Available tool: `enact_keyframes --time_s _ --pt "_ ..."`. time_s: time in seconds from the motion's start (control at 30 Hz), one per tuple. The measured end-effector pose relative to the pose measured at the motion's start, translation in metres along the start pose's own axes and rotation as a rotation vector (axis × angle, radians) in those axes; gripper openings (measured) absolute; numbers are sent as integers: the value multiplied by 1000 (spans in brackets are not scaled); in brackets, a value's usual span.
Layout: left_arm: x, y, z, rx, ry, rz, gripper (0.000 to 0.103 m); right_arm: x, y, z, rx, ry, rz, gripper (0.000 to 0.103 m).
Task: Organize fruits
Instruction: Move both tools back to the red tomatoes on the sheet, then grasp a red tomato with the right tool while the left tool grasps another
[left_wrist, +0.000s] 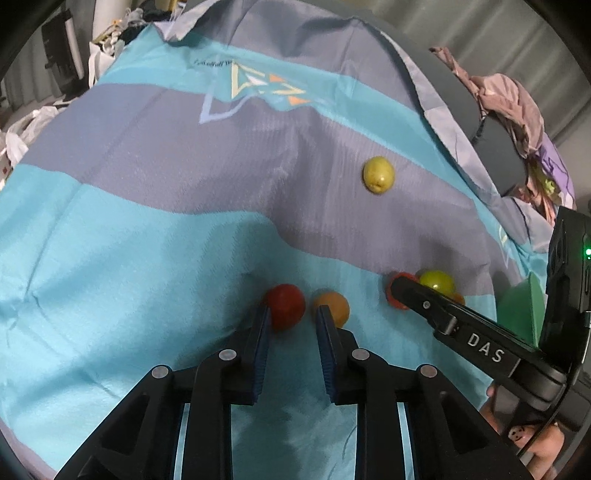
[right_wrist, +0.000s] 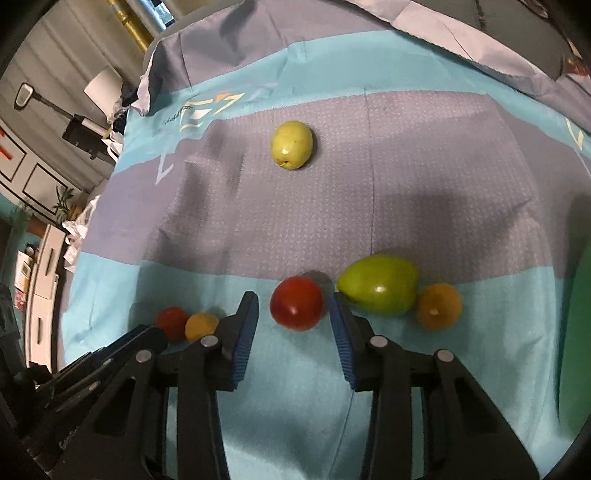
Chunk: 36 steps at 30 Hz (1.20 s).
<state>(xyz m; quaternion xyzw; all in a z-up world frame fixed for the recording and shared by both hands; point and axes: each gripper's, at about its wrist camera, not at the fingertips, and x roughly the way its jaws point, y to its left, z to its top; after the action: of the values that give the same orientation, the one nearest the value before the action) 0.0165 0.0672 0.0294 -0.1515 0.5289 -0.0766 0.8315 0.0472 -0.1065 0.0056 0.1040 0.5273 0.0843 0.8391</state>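
Fruits lie on a blue and grey cloth (left_wrist: 129, 240). In the left wrist view my left gripper (left_wrist: 291, 314) is open, with a red fruit (left_wrist: 286, 304) at its left fingertip and an orange fruit (left_wrist: 332, 306) at its right fingertip. A yellow-green fruit (left_wrist: 378, 173) lies farther off. In the right wrist view my right gripper (right_wrist: 293, 308) is open around a red fruit (right_wrist: 296, 302), not touching it. A green fruit (right_wrist: 378, 291) and an orange fruit (right_wrist: 439, 306) lie to its right, the yellow-green fruit (right_wrist: 291, 144) beyond.
A green container (left_wrist: 521, 314) stands at the right edge, also in the right wrist view (right_wrist: 576, 350). Crumpled clothes (left_wrist: 517, 122) lie at the far right. Bags and furniture (right_wrist: 48, 266) stand beyond the cloth's left edge.
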Motion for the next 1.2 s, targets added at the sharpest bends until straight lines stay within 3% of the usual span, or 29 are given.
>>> enact_keyframes --time_s 0.07,0.27,0.53,0.67,0.8,0.97,1.1,1.2 --pt "3 0 0 -1 1 19 26 4 2 1 -14 5 -12 32" --pt "10 2 1 -35 6 25 26 9 3 2 -23 -6 -19 32" --pt "9 -3 0 -6 -52 50 24 8 1 -1 -29 -16 -2 31" --pt "0 -9 -1 22 -84 40 15 2 0 -3 -26 -21 15 31" --pt "-7 -13 -1 47 -104 23 15 -11 -3 -6 -28 -42 32 31" --pt "-9 -3 8 -10 -91 -23 15 -20 -9 -6 -11 -57 44 31" --pt "-15 -5 11 -19 -121 -25 15 -25 -12 -7 -5 -60 52 31" --pt "-6 -8 11 -7 -99 -4 15 -28 -12 -7 -6 -63 61 31"
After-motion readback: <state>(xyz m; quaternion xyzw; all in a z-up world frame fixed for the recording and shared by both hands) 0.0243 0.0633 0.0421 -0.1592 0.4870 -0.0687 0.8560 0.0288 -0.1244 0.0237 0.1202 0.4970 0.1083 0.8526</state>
